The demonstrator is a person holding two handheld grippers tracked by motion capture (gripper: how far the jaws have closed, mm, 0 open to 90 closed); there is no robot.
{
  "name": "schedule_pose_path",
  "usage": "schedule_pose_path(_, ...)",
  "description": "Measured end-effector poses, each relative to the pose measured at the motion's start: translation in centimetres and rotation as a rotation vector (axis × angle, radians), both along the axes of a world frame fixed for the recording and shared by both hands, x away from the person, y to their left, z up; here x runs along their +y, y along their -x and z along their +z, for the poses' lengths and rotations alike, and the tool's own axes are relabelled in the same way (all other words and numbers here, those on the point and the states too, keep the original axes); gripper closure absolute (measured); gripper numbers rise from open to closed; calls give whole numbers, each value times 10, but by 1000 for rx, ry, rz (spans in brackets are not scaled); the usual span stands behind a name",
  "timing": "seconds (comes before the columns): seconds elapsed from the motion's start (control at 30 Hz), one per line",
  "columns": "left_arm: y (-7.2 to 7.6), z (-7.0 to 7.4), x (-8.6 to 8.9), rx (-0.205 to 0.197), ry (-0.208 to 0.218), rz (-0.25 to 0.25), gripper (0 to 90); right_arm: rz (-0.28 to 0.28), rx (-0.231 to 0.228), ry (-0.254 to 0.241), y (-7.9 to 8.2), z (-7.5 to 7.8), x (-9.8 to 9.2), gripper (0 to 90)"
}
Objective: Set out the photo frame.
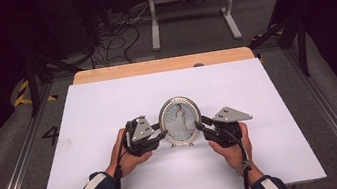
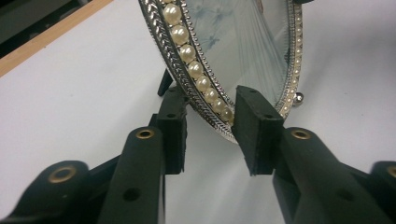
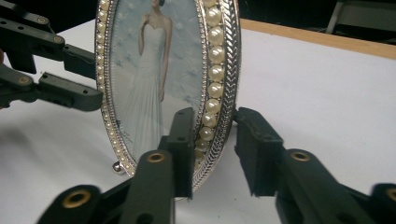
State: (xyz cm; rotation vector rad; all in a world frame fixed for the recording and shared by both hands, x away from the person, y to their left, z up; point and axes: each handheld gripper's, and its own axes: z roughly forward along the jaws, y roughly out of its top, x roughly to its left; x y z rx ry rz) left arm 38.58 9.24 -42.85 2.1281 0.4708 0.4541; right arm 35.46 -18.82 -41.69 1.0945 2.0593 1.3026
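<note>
Oval pearl-rimmed picture frame (image 1: 180, 121) stands upright near the middle of the white tabletop (image 1: 99, 115). Left hand-held gripper (image 1: 161, 130) and right hand-held gripper (image 1: 200, 123) each straddle a side edge, jaws released, pads not pressing the rim.

— What sort of place are we in?

— We think it is a lab, a room set up for filming work at a table.

— What makes us say that?

— We see a white board (image 1: 108, 113) laid flat on a wooden table (image 1: 162, 65), with dark all around it. Behind it lie loose black cables (image 1: 115, 39) on a grey floor (image 1: 189, 46). A white metal stand (image 1: 192, 5) sits at the back. We also see yellow and black tape (image 1: 22, 93) on the floor and black metal legs (image 1: 32, 84) at the sides.
</note>
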Motion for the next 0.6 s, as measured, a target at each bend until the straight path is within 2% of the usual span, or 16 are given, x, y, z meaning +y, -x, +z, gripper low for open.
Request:
schedule_pose_path(0.1,1,-1,-3,-5,-21,-3,606,8,7,14,-1,-3,1,649)
schedule_pose_path(0.27,1,-1,0,6,-7,-5,617,11,-18,50,1,-2,2,660)
schedule_pose_path(0.43,2,0,2,5,-14,-10,630,25,-23,65,2,-3,2,687)
schedule_pose_path(0.5,2,0,2,2,-17,-10,633,28,-35,96,3,-3,3,697)
schedule_pose_path(0.6,3,0,4,-3,-22,-13,631,37,-36,102,4,-4,3,706)
